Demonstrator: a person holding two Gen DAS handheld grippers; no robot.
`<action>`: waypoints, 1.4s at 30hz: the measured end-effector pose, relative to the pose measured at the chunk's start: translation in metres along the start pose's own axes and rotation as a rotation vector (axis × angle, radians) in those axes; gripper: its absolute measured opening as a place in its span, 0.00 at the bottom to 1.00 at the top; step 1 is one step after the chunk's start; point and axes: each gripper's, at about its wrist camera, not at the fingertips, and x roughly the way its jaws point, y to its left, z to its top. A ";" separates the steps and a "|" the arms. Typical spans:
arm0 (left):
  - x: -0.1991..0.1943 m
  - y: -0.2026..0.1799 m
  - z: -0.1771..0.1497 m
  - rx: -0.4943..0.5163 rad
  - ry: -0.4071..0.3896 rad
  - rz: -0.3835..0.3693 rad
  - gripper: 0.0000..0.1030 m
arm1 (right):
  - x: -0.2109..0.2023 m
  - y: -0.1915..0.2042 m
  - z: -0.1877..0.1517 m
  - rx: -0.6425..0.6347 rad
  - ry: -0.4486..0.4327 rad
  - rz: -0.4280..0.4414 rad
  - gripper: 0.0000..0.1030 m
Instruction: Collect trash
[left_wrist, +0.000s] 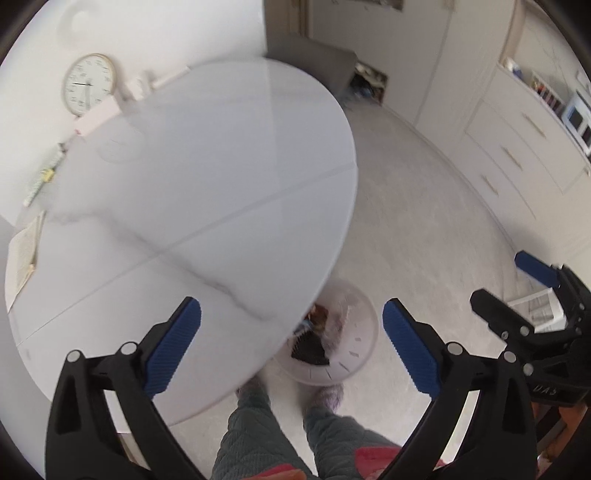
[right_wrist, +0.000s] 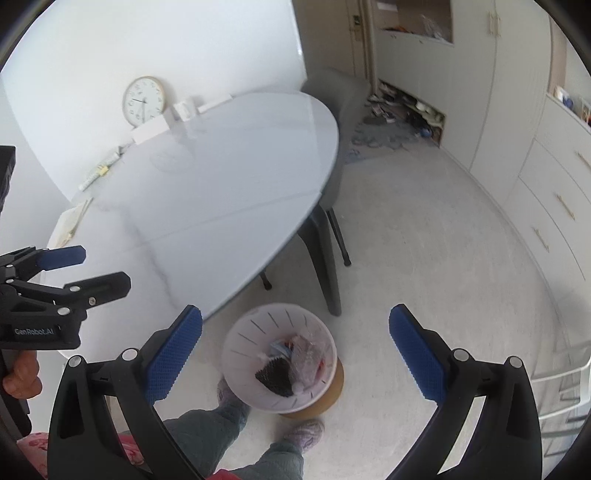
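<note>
A white slotted trash bin (right_wrist: 240, 343) stands on the carpet beside the table, holding a dark wrapper (right_wrist: 275, 380), a clear plastic bag (right_wrist: 308, 354) and other scraps. In the left wrist view the bin (left_wrist: 354, 354) is partly hidden under the table edge. My right gripper (right_wrist: 295, 354) is open and empty, high above the bin. My left gripper (left_wrist: 291, 343) is open and empty, above the table's near edge. Each gripper shows in the other's view, the left (right_wrist: 88, 269) and the right (left_wrist: 495, 280).
A round white marble table (right_wrist: 221, 184) carries a clock (right_wrist: 144, 100), a white box (right_wrist: 149, 132), a rolled wrapper (right_wrist: 99, 170) and an open book (left_wrist: 24, 254) along its far side. A grey chair (right_wrist: 325, 236) stands behind it. White cabinets (right_wrist: 554, 206) line the right. My feet (right_wrist: 306, 432) are by the bin.
</note>
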 end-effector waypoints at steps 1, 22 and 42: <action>-0.008 0.006 0.005 -0.014 -0.022 0.003 0.92 | -0.003 0.006 0.005 -0.010 -0.012 0.008 0.98; -0.142 0.089 0.083 -0.015 -0.379 0.042 0.92 | -0.104 0.094 0.137 -0.009 -0.385 -0.148 0.98; -0.140 0.148 0.080 -0.068 -0.379 0.094 0.92 | -0.088 0.125 0.142 0.027 -0.358 -0.105 0.98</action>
